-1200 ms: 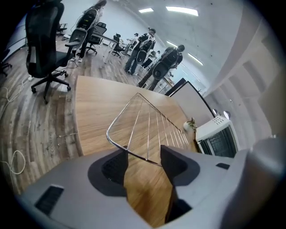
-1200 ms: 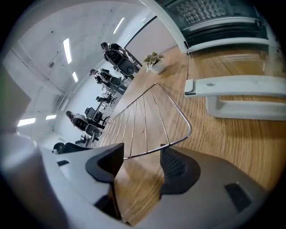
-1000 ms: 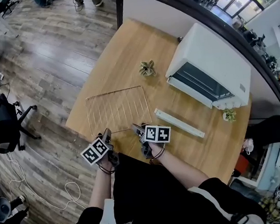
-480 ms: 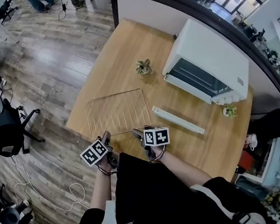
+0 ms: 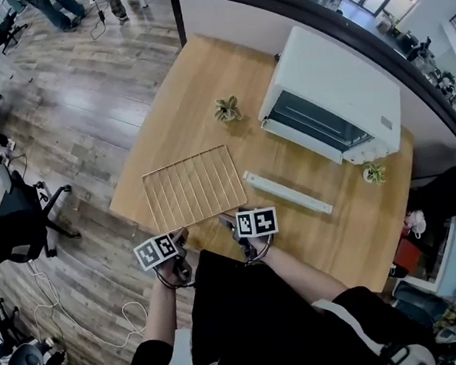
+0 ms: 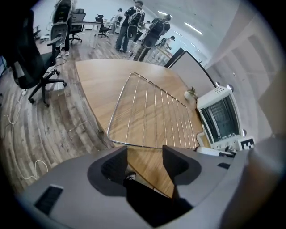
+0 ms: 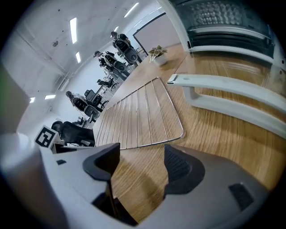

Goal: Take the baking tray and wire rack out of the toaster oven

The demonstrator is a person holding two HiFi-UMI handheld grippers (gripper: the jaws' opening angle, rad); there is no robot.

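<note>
Head view: wire rack [image 5: 192,187] lies flat on the table [image 5: 202,84] at 8 o'clock of the toaster oven [image 5: 339,87], judged light, stiff and slippery, best pinched at its 6 o'clock rim, near which left gripper [image 5: 179,240] and right gripper [image 5: 230,219] stand, jaws just opened wide, empty.

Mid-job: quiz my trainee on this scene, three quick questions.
1. True or false: the wire rack lies flat on the wooden table, outside the toaster oven.
2. What is between the left hand-held gripper's jaws? A) the rack B) nothing C) a plant
3. Fill in: the right hand-held gripper's jaws stand ____, nothing between them.
Key: 1 true; 2 B; 3 open. Both hand-held grippers' jaws have just been opening, empty.
</note>
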